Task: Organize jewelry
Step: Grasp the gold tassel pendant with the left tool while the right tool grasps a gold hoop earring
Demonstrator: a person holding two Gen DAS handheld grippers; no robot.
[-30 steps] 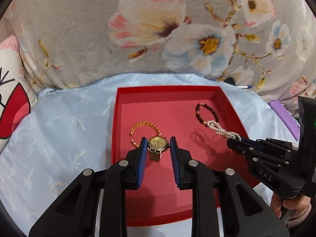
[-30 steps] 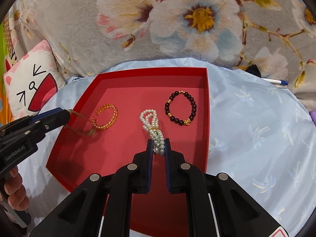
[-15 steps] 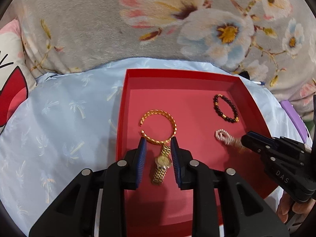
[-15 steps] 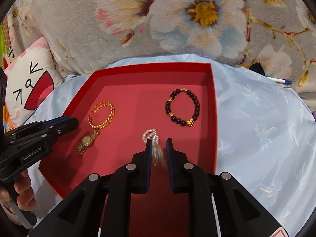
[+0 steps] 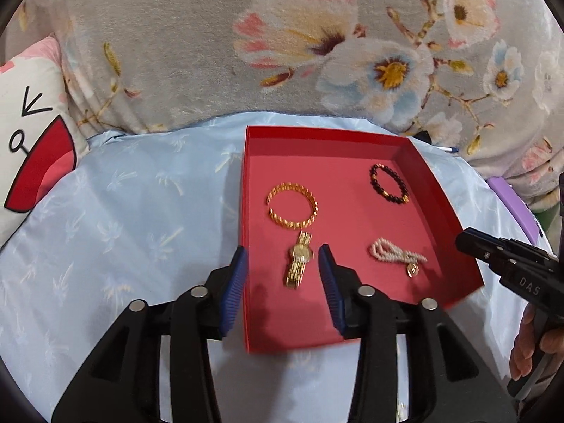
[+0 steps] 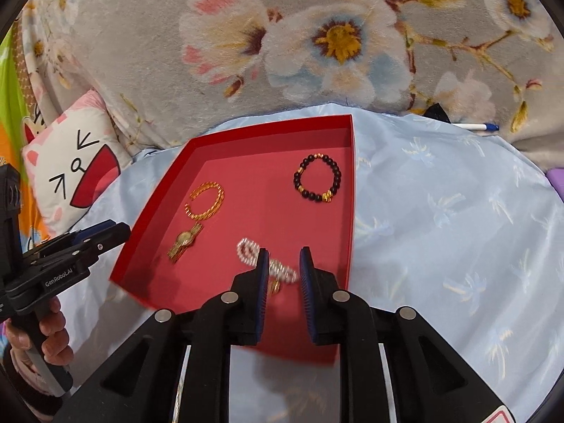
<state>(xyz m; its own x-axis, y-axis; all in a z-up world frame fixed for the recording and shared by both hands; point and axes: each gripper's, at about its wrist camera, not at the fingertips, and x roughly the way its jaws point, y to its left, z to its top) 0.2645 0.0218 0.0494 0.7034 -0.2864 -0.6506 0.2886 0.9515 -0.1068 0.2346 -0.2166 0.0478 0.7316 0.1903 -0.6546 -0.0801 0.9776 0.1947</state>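
A red tray point(image 5: 437, 183) point(image 6: 155, 204) lies on the pale blue cloth. In it lie a gold watch point(image 5: 299, 264) point(image 6: 183, 240), a gold chain bracelet point(image 5: 292, 208) point(image 6: 206, 200), a dark bead bracelet point(image 5: 387, 187) point(image 6: 317, 181) and a pearl bracelet point(image 5: 396, 255) point(image 6: 268, 262). My left gripper point(image 5: 282, 262) is open and empty, its jaws either side of the watch and just above it. My right gripper point(image 6: 284, 264) is open and empty over the near end of the pearl bracelet.
A grey floral blanket point(image 5: 282, 53) rises behind the tray. A cat-face cushion point(image 5: 31, 141) point(image 6: 74, 169) sits at the left. A pen point(image 6: 476, 126) lies at the back right. A purple object point(image 5: 511, 204) sits at the right edge.
Both grippers have opened and let go: the watch and the pearl bracelet now lie in the tray. Both grippers have drawn back toward me.
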